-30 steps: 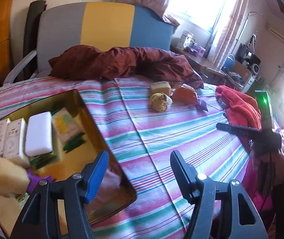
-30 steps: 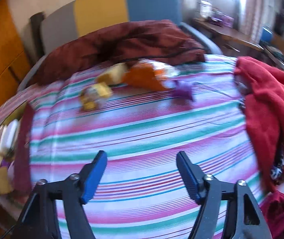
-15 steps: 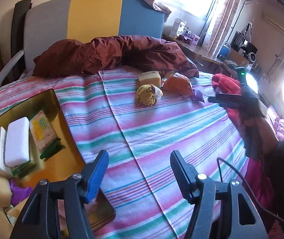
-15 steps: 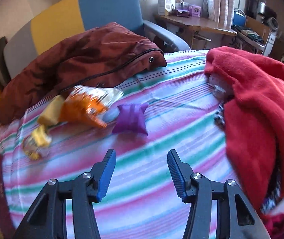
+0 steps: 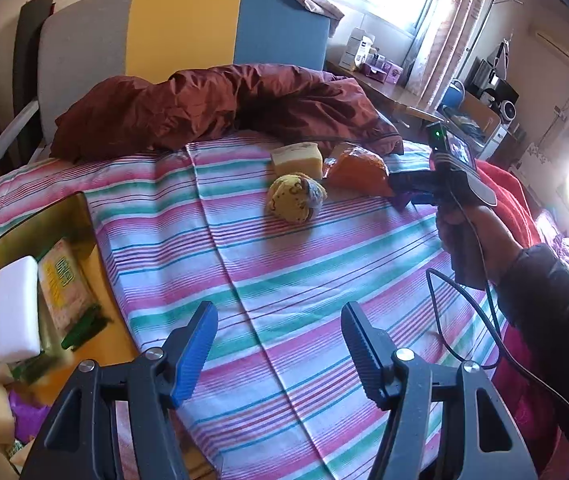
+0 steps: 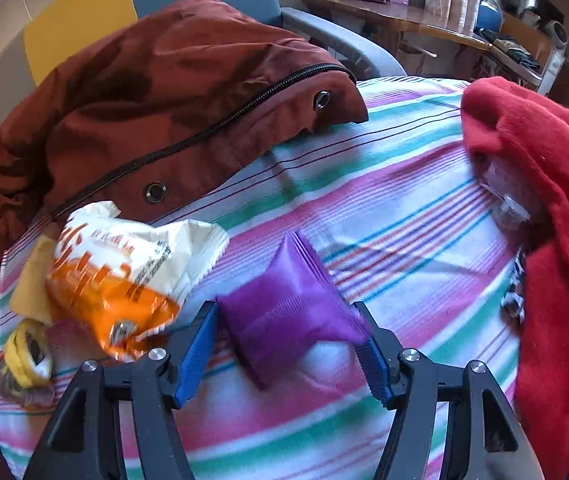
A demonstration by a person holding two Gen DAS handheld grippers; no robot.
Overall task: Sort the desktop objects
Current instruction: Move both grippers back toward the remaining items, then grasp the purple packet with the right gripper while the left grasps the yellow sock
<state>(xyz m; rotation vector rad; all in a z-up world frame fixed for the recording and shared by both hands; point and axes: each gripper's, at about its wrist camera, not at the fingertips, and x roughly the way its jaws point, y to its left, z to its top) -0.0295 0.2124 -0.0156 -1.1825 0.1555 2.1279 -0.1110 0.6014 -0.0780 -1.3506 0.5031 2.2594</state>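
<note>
My right gripper (image 6: 286, 344) now straddles the purple pouch (image 6: 284, 316).

A second ago the pouch lay far ahead of my blue pads; now it sits between them, jaws just reopened and apart, not pressing. The orange snack bag (image 6: 124, 276) lies just left. My left gripper (image 5: 278, 344) hangs open and empty, the gold tray (image 5: 72, 216) to its left.

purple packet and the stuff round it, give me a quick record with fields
surface: striped cloth
purple packet: lies between the open fingers of the right gripper, whose jaws have just been opening; pads not clearly pressing on it
orange snack bag: beside the packet, on the left in the right wrist view
left gripper: open, nothing between its fingers
tray: holds boxes, at the left edge of the left wrist view
</note>
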